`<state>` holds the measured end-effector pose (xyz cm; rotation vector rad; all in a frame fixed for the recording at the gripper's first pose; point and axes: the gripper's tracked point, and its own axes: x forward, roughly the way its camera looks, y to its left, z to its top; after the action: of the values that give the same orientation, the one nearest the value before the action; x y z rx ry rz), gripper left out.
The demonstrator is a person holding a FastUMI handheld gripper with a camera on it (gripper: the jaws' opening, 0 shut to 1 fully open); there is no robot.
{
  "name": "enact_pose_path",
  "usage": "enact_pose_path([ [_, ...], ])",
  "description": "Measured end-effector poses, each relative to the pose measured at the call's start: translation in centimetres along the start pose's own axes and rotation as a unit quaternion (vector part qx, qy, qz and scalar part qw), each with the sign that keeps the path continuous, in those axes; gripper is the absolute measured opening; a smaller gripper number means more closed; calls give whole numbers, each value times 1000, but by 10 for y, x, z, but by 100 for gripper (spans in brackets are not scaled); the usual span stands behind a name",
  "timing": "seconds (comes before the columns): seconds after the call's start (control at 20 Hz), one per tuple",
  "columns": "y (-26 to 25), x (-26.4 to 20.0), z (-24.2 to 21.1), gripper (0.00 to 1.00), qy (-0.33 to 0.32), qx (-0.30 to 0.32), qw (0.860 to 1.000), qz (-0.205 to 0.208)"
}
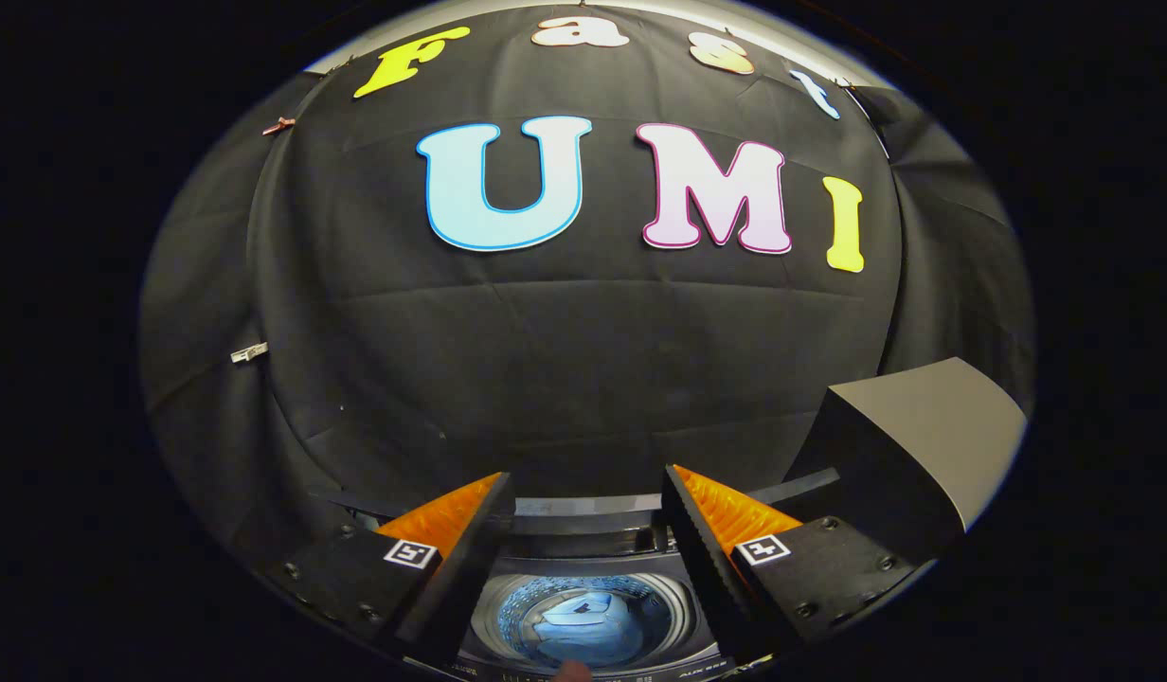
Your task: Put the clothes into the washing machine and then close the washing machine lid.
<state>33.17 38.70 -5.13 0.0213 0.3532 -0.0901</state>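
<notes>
The gripper [588,493] is hovering above the washer [583,568], jaws spread wide and gripping nothing. Clothes [579,625] are lying inside the drum. The lid [915,436] is standing raised beside; a careless push risks slamming it.

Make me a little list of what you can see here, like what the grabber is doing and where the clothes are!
gripper: open, holding nothing, fingers spread apart above the washing machine
washing machine: below the fingers, seen from above, top opening uncovered
drum: visible between the fingers, lit bluish inside
clothes: a light bluish piece lying in the drum
lid: not closed; where it sits I cannot tell
box: dark, angular, to the right beyond the fingers
wall: black cloth behind the machine
</notes>
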Motion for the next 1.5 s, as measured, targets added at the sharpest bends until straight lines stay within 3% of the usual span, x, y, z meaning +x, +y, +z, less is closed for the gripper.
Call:
enact_pose_path([
  [0.3,-2,-3,-22,98,9,0,1000,-2],
  [0.4,-2,2,-58,98,67,23,998,3],
  [0.55,-3,7,-112,100,79,48,996,9],
  [0.75,-23,1,-157,100,103,14,994,-14],
  [0.95,-19,-1,-177,100,112,-4,994,-11],
  [1.3,-7,-31,-115,100,49,-16,998,22],
  [1.5,-31,-65,-70,98,-17,-11,999,33],
])
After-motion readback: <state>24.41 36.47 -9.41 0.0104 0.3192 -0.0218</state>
